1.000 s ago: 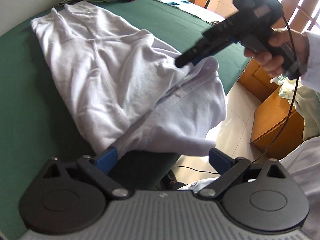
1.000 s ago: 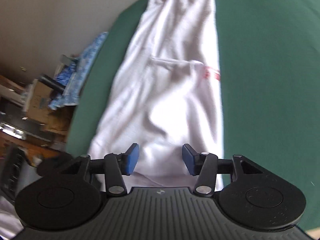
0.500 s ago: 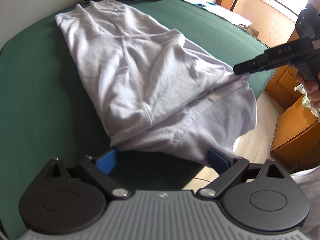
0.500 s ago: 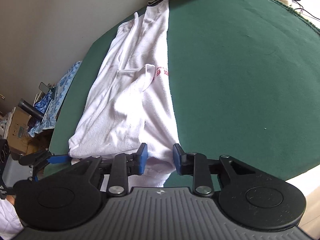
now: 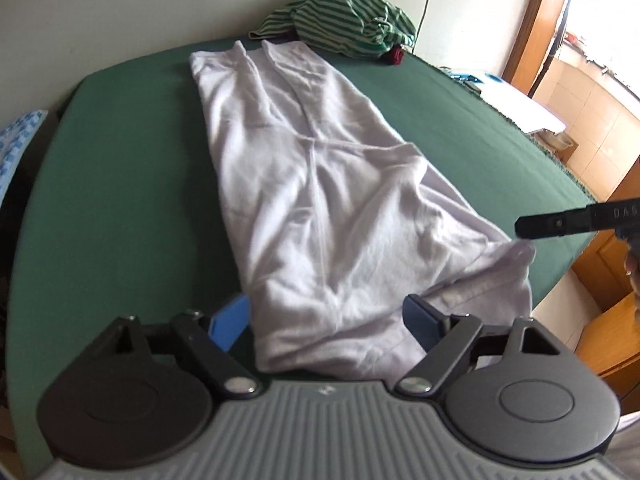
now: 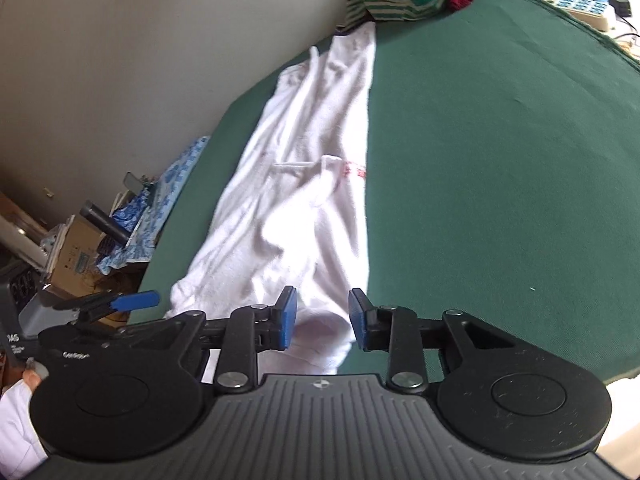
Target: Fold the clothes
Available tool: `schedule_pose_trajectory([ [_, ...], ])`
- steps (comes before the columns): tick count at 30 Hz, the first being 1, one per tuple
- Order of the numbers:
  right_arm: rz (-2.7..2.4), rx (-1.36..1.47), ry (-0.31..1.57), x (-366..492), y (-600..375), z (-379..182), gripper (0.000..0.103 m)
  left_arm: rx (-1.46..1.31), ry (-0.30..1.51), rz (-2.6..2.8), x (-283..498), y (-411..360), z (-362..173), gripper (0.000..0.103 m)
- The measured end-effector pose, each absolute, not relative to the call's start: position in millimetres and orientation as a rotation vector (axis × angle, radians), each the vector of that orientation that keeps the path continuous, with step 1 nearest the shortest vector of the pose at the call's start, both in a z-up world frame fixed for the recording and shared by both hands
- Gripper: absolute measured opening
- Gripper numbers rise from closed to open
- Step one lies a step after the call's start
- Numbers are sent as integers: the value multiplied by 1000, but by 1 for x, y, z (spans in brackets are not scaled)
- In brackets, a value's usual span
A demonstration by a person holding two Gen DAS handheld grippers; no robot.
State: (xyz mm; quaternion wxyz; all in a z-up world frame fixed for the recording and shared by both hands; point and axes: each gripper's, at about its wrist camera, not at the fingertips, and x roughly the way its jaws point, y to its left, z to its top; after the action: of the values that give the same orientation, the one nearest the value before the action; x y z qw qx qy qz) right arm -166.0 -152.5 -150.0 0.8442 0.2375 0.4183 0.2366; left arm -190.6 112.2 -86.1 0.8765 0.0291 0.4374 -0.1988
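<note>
The left claw [image 5: 326, 324] is spread wide, its 2 blue pads either side of the near end of the white garment [image 5: 320, 200], gripping nothing. The right claw [image 6: 322, 318] also stands apart, its 2 pads just over the garment's near corner, holding nothing. The green surface [image 5: 120, 184] carries the garment, which lies lengthwise in a long folded strip, its near end at the front edge. A striped green pile [image 5: 344, 24] sits by the far end against the wall.
</note>
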Motion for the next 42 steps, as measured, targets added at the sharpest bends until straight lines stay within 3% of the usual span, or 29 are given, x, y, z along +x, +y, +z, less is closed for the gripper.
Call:
schedule_pose_trajectory([
  [2,541,476,892,-161,-143,-152,32,73,961,-423,-189,101,-98,71],
  [8,527,484,970,-153,-147,-170,24,158,971,-398,-213,89,-110,77],
  [15,583,413,959,-181,-172,-152,40,136,1006,-378,-251,103,-104,81],
  [19,581,453,988,-184,-171,-159,41,149,995,-320,-250,113,-105,81],
  [27,605,524,1022,-177,-158,-170,46,-132,1008,-349,-206,131,-112,87],
  [30,623,535,1027,-174,-153,-171,46,-134,986,-348,-204,119,-111,74],
  [33,630,567,1051,-171,-158,-175,44,-165,976,-335,-206,116,-111,53],
  [35,635,589,1067,-169,-161,-178,31,-199,976,-323,-207,117,-112,38],
  [37,639,611,1082,-167,-165,-181,18,-222,976,-305,-209,117,-112,32],
  [42,651,665,1121,-163,-173,-187,13,-275,983,-283,-216,120,-107,15],
])
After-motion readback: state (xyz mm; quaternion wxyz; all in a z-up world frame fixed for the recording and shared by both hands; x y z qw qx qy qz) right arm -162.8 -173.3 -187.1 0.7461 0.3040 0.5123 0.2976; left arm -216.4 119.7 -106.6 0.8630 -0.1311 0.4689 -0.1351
